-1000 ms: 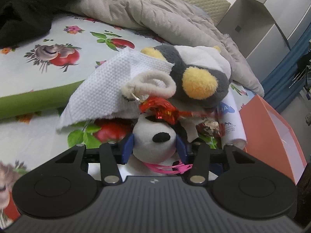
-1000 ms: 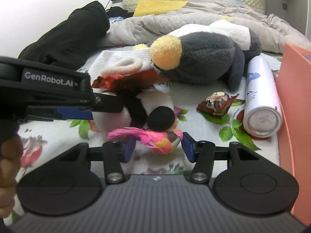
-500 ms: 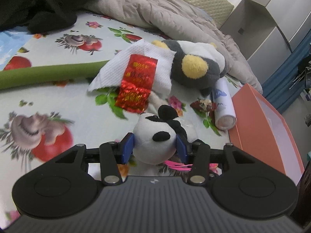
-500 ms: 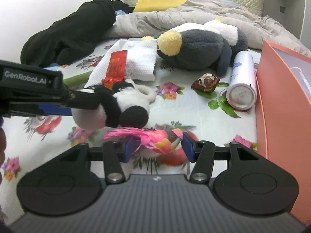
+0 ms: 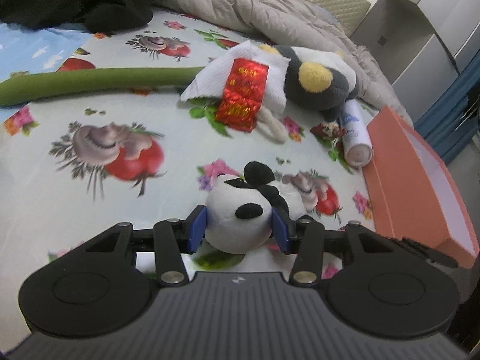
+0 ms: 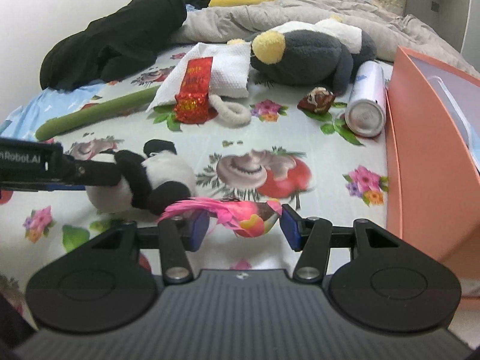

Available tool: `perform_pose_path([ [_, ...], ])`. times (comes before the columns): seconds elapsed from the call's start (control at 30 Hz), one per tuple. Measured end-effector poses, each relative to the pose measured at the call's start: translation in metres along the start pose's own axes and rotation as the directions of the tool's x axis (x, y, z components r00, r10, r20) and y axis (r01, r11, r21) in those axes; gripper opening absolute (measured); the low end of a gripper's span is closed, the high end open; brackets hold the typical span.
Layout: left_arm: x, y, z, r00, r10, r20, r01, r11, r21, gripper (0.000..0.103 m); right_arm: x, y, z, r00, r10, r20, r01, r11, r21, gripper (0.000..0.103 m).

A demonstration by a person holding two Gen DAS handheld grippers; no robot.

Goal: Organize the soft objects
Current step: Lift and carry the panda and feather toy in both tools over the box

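My left gripper (image 5: 238, 229) is shut on a small black-and-white panda plush (image 5: 240, 219), held above the floral bedsheet (image 5: 90, 186). The right wrist view shows the same panda plush (image 6: 144, 180) at its left, clamped by the left gripper's fingers (image 6: 90, 169). My right gripper (image 6: 243, 225) is shut on a pink feathered toy bird (image 6: 240, 213). Further back lies a large grey, white and yellow penguin plush (image 5: 318, 84) (image 6: 303, 51). An orange box (image 5: 420, 180) (image 6: 432, 138) stands open at the right.
By the penguin lie a white cloth (image 6: 225, 69), a red foil packet (image 6: 193, 90), a cream rope ring (image 6: 231, 111), a white spray can (image 6: 367, 102) and a small wrapped snack (image 6: 316, 100). A green roll (image 6: 99, 114), black clothing (image 6: 114, 42) and a grey quilt (image 6: 300, 9) lie behind.
Both grippers have pulled back from the pile with their toys, so the penguin, cloth and can look farther off. The red packet and rope ring now lie on the sheet, apart from the panda.
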State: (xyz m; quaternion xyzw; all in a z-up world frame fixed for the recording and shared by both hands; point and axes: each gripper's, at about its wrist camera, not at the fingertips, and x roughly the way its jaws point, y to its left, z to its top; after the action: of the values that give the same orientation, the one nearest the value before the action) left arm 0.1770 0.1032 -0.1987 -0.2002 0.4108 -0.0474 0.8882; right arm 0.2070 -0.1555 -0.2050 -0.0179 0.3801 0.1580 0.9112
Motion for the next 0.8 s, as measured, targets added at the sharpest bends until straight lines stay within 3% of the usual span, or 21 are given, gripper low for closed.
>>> perform_pose_path([
  [0.3,-0.024,-0.012,-0.016,1.0,0.022,0.0,-0.022,0.999,0.028,0.053,-0.027,-0.005,-0.01,1.0,-0.023,-0.004,0.023,0.999,0.026,0.055],
  [0.8,-0.079,-0.056,-0.012,0.999,0.003,0.043,-0.007,0.997,0.078,0.053,-0.094,-0.007,0.013,0.998,0.009,0.062,-0.011,0.999,0.03,0.055],
])
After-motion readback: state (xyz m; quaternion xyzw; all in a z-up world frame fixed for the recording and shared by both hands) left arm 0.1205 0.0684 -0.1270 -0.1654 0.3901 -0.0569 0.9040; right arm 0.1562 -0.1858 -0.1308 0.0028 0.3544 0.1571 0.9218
